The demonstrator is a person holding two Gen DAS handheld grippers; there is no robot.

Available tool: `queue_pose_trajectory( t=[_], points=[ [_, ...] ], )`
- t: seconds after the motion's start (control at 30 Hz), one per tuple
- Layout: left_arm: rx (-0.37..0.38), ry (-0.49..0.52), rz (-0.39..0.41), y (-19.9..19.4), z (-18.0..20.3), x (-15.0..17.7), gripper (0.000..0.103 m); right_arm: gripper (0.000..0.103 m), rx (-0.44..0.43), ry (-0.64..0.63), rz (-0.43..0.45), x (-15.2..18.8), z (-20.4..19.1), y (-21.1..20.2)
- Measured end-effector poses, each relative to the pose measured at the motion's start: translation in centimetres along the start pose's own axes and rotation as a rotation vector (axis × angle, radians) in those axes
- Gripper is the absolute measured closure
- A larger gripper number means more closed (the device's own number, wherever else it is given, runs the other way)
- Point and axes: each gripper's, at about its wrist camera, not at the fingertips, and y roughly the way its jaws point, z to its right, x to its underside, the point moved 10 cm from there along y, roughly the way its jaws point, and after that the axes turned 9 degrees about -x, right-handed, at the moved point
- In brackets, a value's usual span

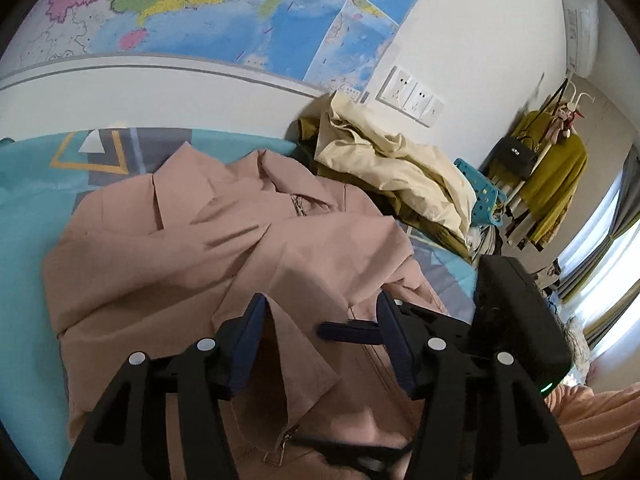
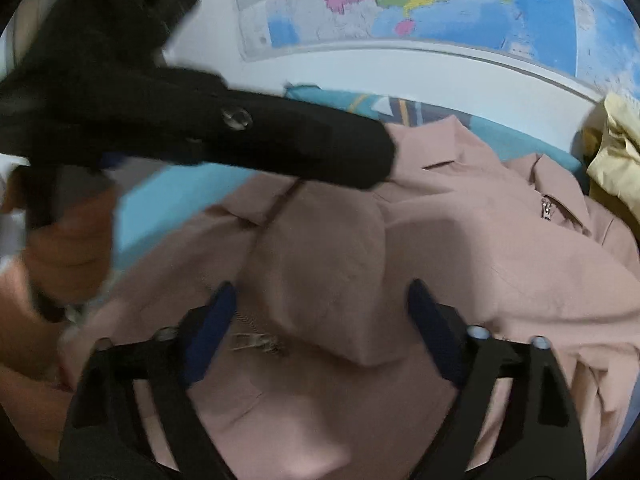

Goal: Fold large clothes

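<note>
On bed [image 1: 36, 184], pink coat [image 1: 168, 264], both grippers [image 1: 320, 308] [image 2: 320, 300] spread above.

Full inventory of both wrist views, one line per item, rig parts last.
Pink zip-front jacket: 1, dusty pink, spread on the bed under both grippers.
Teal patterned bedsheet: 1, teal with grey and yellow shapes, beneath the jacket.
Cream jacket: 1, pale yellow, heaped on olive clothing at the bed's far corner.
Wall map: 1, multicolour on blue, on the wall behind the bed.
White wall sockets: 1 row, right of the map.
Mustard garment: 1, hanging on a rack with a black handbag, far right.
Left gripper: black, blue pads, open over the jacket.
Right gripper: black, blue pads, open over the jacket.
</note>
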Motion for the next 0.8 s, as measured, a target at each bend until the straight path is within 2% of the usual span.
queue_pose_trajectory(
  t=[0.03,0.07,0.17,0.27,0.33,0.4,0.5,0.53,0.6,0.63,0.67,0.7,0.8],
  points=[
    [-0.018,-0.003,0.002,0.0,-0.3,0.0,0.055,0.07,-0.013,0.009,-0.016,0.2,0.1,0.3],
    [-0.021,-0.008,0.005,-0.2,-0.7,0.0,0.054,0.092,-0.036,0.032,-0.034,0.3,0.4,0.4],
    [-0.05,-0.027,0.058,-1.8,-2.1,-0.4,0.049,0.094,-0.09,0.065,0.022,-0.3,1.7,-2.5],
    [-0.148,-0.003,0.09,-2.7,-4.0,-0.5,0.049,0.094,-0.108,0.122,0.115,-1.4,4.4,-7.4],
    [-0.244,0.032,0.076,-2.5,-5.5,0.3,0.049,0.094,-0.126,0.23,0.194,-1.8,8.0,-11.5],
    [-0.324,0.081,0.034,-1.6,-6.7,1.6,0.049,0.093,-0.107,0.316,0.221,-1.0,11.1,-13.5],
    [-0.431,0.15,-0.036,0.3,-8.4,3.5,0.049,0.082,-0.075,0.502,0.202,1.8,16.4,-14.3],
    [-0.467,0.179,-0.068,1.0,-8.9,4.4,0.049,0.064,-0.064,0.573,0.185,3.2,18.1,-14.2],
    [-0.513,0.226,-0.114,1.9,-9.8,5.9,0.05,0.062,-0.068,0.653,0.182,5.4,19.9,-14.4],
    [-0.516,0.238,-0.122,2.0,-9.9,6.2,0.051,0.057,-0.083,0.676,0.188,5.9,20.3,-14.6],
    [-0.517,0.248,-0.123,1.8,-10.1,6.6,0.055,0.044,-0.096,0.709,0.206,6.6,20.8,-14.9],
    [-0.516,0.264,-0.13,1.5,-10.3,6.9,0.059,0.038,-0.097,0.728,0.227,7.0,20.9,-15.5],
    [-0.516,0.283,-0.146,0.4,-11.0,7.4,0.067,0.034,-0.134,0.728,0.284,7.3,20.5,-17.3]
  ],
)
